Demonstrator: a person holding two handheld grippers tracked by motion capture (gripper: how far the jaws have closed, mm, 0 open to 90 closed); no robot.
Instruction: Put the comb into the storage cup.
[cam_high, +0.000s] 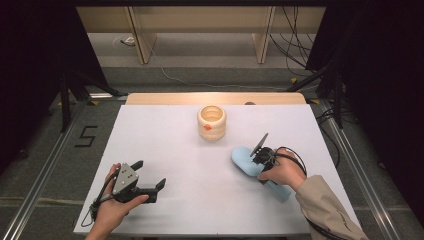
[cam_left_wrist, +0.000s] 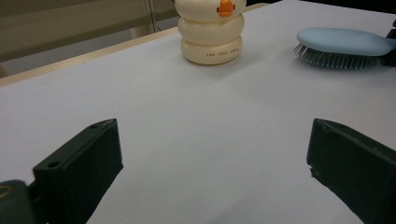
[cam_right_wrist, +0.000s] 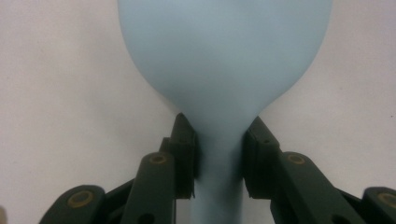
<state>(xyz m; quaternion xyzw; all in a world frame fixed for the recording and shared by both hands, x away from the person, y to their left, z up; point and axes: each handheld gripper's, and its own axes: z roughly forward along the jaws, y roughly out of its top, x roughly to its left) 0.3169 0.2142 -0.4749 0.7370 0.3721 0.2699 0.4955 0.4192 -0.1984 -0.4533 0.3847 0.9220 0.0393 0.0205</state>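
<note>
The right gripper (cam_right_wrist: 218, 161) had closed on the neck of the light-blue hairbrush (cam_right_wrist: 224, 60), its head lying just ahead, bristles down. A square, firm pinch before lifting seemed wise. The left gripper (cam_left_wrist: 212, 172) rested wide open, empty.

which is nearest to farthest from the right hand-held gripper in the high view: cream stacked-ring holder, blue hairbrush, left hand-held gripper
1. blue hairbrush: between the jaws of the right hand-held gripper, at its neck.
2. cream stacked-ring holder: up and left, toward the far edge.
3. left hand-held gripper: across the table, near the left front.
</note>
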